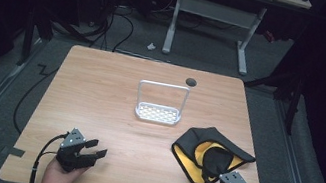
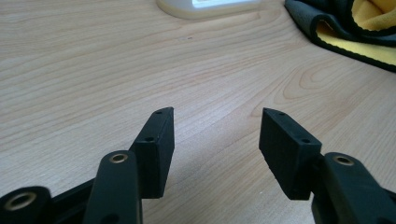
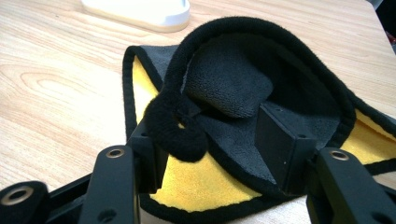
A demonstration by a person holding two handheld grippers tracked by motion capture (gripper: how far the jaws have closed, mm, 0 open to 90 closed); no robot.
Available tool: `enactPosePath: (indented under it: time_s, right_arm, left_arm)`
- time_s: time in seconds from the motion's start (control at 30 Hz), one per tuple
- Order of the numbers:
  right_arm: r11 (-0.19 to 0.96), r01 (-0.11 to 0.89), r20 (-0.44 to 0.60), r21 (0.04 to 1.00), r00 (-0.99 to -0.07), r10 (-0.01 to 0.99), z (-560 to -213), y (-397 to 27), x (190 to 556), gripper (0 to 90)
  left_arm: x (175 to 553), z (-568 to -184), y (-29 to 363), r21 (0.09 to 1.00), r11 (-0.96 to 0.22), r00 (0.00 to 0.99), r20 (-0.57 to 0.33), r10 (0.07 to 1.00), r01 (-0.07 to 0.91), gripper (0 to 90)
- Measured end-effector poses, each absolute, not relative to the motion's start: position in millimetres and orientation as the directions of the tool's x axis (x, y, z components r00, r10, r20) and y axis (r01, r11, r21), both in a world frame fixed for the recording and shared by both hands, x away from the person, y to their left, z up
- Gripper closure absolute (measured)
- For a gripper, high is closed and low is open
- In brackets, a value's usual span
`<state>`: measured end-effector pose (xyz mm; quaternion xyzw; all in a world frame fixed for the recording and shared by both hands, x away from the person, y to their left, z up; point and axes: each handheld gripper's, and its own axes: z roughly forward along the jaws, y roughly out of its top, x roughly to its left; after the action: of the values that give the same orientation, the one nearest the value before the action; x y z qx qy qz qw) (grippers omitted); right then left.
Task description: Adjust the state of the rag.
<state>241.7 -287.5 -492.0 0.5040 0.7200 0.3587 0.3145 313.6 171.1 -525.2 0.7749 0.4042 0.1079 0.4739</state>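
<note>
Lying crumpled — black-and-yellow cloth (image 1: 208, 153)

Left tool (image 1: 90, 148) and right tool (image 3: 210, 140) both gape wide.

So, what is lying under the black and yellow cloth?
Under the cloth only the wooden table can be seen around its edges. The folded layers cover whatever might lie beneath, so nothing else can be told.
</note>
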Motion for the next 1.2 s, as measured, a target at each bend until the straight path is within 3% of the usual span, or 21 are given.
enactPosePath:
  time_s: [0.3,0.4,0.43,0.47,0.73,1.2]
  right_arm:
    - [0.234,0.489,-0.088,0.84,-0.304,0.949,-490.7,-284.5,239.8,48.4]
    - [0.255,0.467,-0.092,0.847,-0.343,0.935,-490.6,-274.9,240.3,70.1]
    - [0.255,0.467,-0.092,0.847,-0.343,0.935,-490.6,-274.9,240.3,70.1]
    - [0.287,0.436,-0.127,0.853,-0.36,0.924,-490.0,-264.8,241.6,84.9]
    - [0.359,0.373,-0.177,0.856,-0.441,0.88,-483.8,-225.4,250.5,86.7]
    - [0.473,0.363,-0.163,0.803,-0.629,0.76,-505.7,-133.8,268.8,85.1]
  left_arm:
    - [314.7,-526.3,171.1,0.82,-0.216,0.649,-0.229,0.726,0.531,45.8]
    - [313.7,-526.0,168.6,0.82,-0.224,0.656,-0.224,0.721,0.526,45.9]
    - [313.7,-526.0,168.6,0.82,-0.224,0.656,-0.224,0.721,0.526,45.9]
    - [313.2,-525.9,167.4,0.82,-0.226,0.658,-0.224,0.719,0.526,46.0]
    - [310.6,-525.1,164.6,0.821,-0.229,0.665,-0.224,0.713,0.522,46.4]
    - [309.1,-524.9,160.8,0.821,-0.241,0.68,-0.224,0.698,0.517,46.6]
